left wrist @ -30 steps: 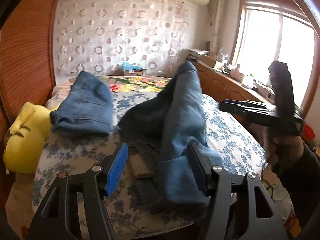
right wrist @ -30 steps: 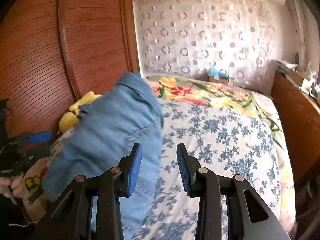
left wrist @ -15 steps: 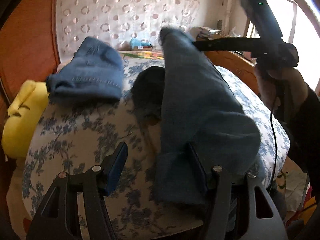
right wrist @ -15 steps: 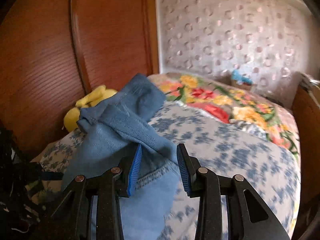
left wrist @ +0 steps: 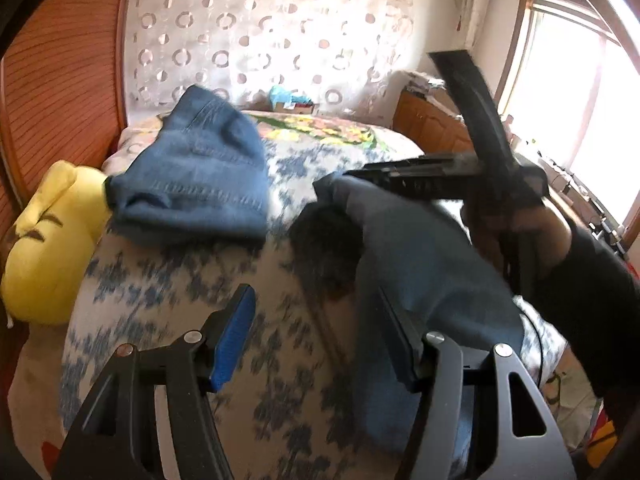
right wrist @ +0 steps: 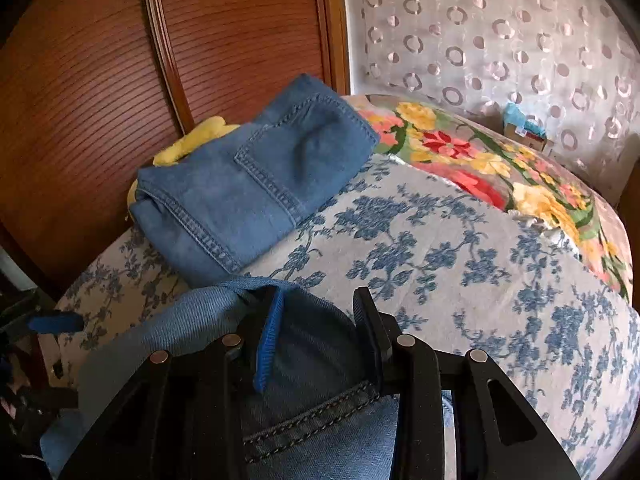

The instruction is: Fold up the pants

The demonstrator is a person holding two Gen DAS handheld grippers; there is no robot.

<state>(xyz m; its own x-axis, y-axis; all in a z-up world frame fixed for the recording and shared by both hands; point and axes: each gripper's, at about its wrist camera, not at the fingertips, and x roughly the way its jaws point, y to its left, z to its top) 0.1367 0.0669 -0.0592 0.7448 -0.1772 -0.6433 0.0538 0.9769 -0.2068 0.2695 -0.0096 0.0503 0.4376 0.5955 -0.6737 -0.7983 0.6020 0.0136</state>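
Folding is under way on the bed (right wrist: 500, 264): the right tool (right wrist: 316, 332) is clamped on a doubled edge of the jeans (right wrist: 312, 412), the cloth bunched between its blue pad and the dark one, a stitched pocket seam showing just below. In the left wrist view that same tool (left wrist: 340, 178) reaches in from the window side, carried by the person's hand (left wrist: 516, 232), with the denim draped under it and running from there down toward the near edge of the bed. The left tool (left wrist: 316, 344) stands apart, with only the flowered bedspread between its fingers; its right finger lies against the near end of the jeans, which pass outside it, so it holds nothing. So the long axis of the pants runs roughly along the line both tools point, and the right hand is the one with cloth in its grip. A second pair, the folded jeans (right wrist: 256, 184), lies farther up the bed beside a yellow plush toy (left wrist: 52, 240). No containers hold anything of the task here.
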